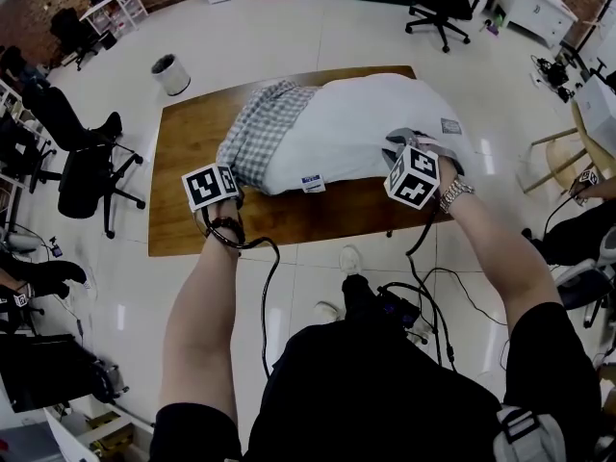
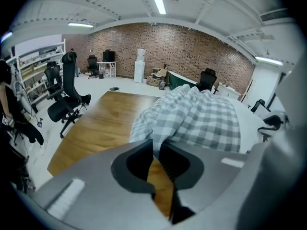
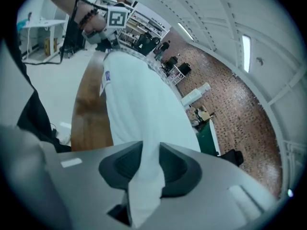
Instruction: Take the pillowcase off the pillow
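Pillowcase (image 1: pixel 262 128) not yet off: checked grey and white, bunched over the left end of the pillow, on the wooden counter in the middle of the room.

Counter (image 1: pixel 188 152) first, as the largest: brown wood, bare at the left part and along the near edge, with office chairs (image 1: pixel 91 166) and white floor around.

Then pillow (image 1: pixel 375 123): big and white, lying across the counter from the middle to the right edge. Bare for the greater part of its length, about from the middle to the right end. Covered only at the left end.

Then again the checked cover: wrinkled and gathered, drawn toward the near left. Judged from this, more than half of the work done. Left to do: to slide the gathered cloth off the last covered end, and to separate the two things fully.

Left hand-held gripper (image 2: pixel 156 145): closed, with a fold of the checked cloth pinched between the jaws, at the near left corner of the cover.

Right hand-held gripper (image 3: pixel 151 145): at the near right end of the pillow, with a fold of white pillow cloth filling the gap between the jaws. Appears clamped on it, with the jaws a little more apart than on the left side, probably because of the thicker fold.

Smallest: a white and blue label (image 1: pixel 310 183) at the near edge of the pillow, just beside the border of the checked cloth.
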`<state>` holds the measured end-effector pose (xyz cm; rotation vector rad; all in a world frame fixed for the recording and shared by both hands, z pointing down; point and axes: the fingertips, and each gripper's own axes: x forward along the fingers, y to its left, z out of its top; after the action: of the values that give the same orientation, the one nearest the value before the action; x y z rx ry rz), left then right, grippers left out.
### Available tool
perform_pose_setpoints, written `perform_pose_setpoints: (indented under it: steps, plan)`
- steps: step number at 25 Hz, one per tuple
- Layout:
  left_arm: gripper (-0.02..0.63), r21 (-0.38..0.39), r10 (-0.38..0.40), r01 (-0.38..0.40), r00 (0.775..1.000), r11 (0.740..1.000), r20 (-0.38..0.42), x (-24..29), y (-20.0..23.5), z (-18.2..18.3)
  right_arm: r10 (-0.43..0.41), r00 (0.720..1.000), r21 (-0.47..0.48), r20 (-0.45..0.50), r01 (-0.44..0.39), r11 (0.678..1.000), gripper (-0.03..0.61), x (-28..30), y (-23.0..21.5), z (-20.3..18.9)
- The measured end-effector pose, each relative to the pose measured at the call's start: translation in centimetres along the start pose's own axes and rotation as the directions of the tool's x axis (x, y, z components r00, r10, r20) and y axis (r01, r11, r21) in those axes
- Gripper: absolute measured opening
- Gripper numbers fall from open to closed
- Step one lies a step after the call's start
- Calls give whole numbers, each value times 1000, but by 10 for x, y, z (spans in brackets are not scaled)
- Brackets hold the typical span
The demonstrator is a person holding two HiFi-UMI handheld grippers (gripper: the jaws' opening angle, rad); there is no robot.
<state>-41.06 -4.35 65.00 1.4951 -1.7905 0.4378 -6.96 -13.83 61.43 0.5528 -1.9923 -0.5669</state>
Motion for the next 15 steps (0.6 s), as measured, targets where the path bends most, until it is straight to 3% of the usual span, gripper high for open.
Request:
perform_pose_setpoints:
  steps: [3, 5, 9, 15]
  plan:
    - [79, 48, 12, -14, 999, 999, 49, -3, -4, 7, 114, 991, 62, 65, -118, 991, 218, -18, 8, 18]
    - [97, 66, 10, -16, 997, 998, 82, -9, -8, 18, 172, 980, 103, 104, -183, 978, 261, -31, 6, 30]
    - [100, 131, -17, 1, 993, 991, 119, -19, -31, 42, 230, 954, 188, 193, -266, 945, 265, -48, -7, 53]
    - [114, 218, -100, 75, 989, 973, 108, -20, -80, 68, 247, 948, 168, 199, -281, 945, 265, -42, -33, 68]
